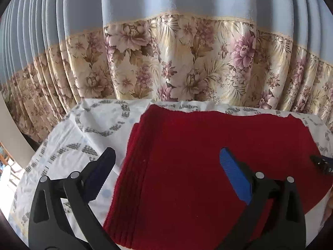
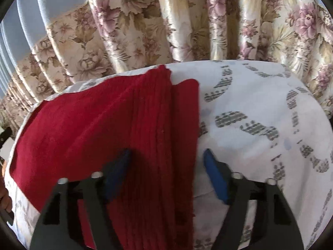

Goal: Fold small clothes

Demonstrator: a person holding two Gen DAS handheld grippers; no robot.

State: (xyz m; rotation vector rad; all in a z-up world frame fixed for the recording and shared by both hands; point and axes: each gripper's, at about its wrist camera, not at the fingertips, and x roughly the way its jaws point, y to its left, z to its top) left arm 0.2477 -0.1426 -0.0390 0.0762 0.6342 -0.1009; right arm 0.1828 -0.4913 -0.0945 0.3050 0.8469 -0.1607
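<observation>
On white patterned sheet (image 1: 68, 129) lies red knit garment (image 1: 208, 156), flat. Your left gripper (image 1: 166, 166) and right gripper (image 2: 166, 162) hover wide apart, empty, each straddling one side edge, probably ready for fold.

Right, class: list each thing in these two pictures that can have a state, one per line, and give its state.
Dark red ribbed knit garment: lying flat on the sheet, ribbed edges layered, so apparently folded.
White sheet with grey print: spread over the surface, lightly wrinkled.
Blue curtain with floral border: hanging in pleats, drawn across.
Left gripper: open, holding nothing, above the garment's left edge.
Right gripper: open, holding nothing, astride the garment's right edge.
</observation>
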